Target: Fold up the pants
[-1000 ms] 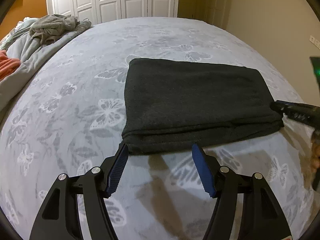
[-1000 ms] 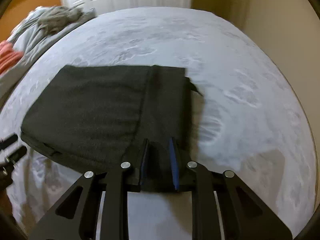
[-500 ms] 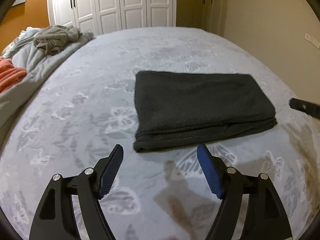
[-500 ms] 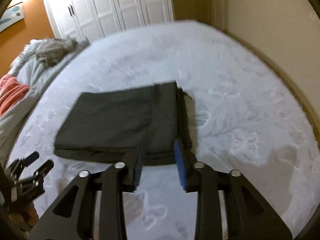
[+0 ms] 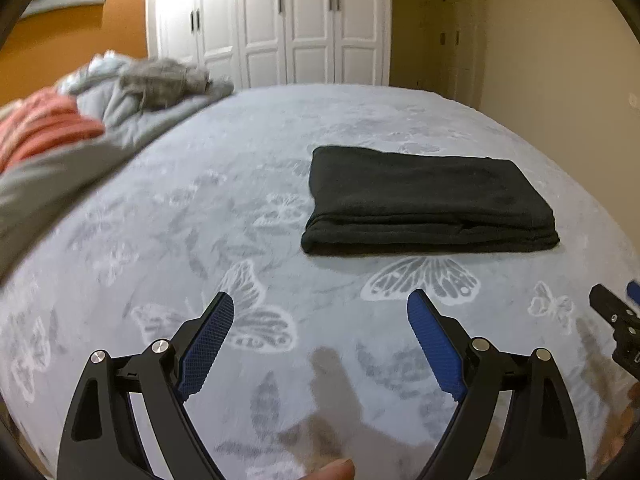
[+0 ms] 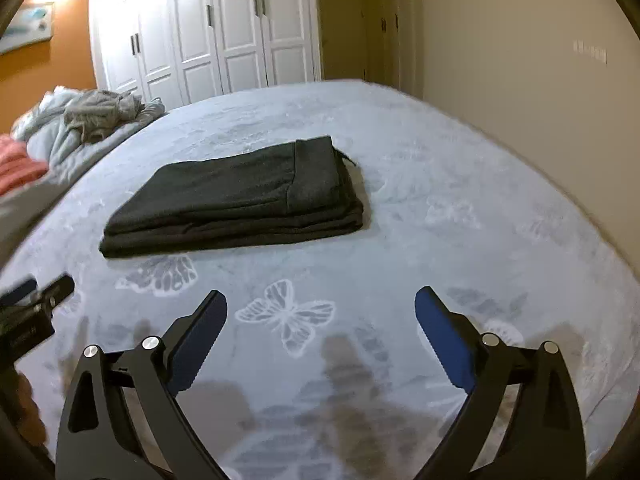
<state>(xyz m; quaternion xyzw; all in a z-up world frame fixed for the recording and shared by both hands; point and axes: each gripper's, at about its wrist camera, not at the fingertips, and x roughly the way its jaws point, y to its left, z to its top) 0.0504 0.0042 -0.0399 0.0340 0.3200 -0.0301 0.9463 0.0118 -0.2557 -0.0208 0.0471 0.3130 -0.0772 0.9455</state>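
Observation:
The dark pants (image 5: 428, 200) lie folded into a neat rectangle on the grey butterfly-print bed cover (image 5: 200, 240); they also show in the right wrist view (image 6: 240, 196). My left gripper (image 5: 320, 304) is open and empty, held back from the near edge of the pants. My right gripper (image 6: 320, 300) is open and empty, also back from the pants. The right gripper's tip shows at the right edge of the left wrist view (image 5: 616, 320), and the left gripper shows at the left edge of the right wrist view (image 6: 36, 300).
A heap of grey bedding and clothes (image 5: 160, 84) and an orange-red cloth (image 5: 44, 128) lie at the bed's far left. White wardrobe doors (image 5: 280, 20) stand behind the bed. A beige wall (image 6: 540, 80) runs along the right side.
My right gripper let go of the pants, opened wide and pulled back. My left gripper also drew back and rose from the pants' near edge. The folded pants stayed in place.

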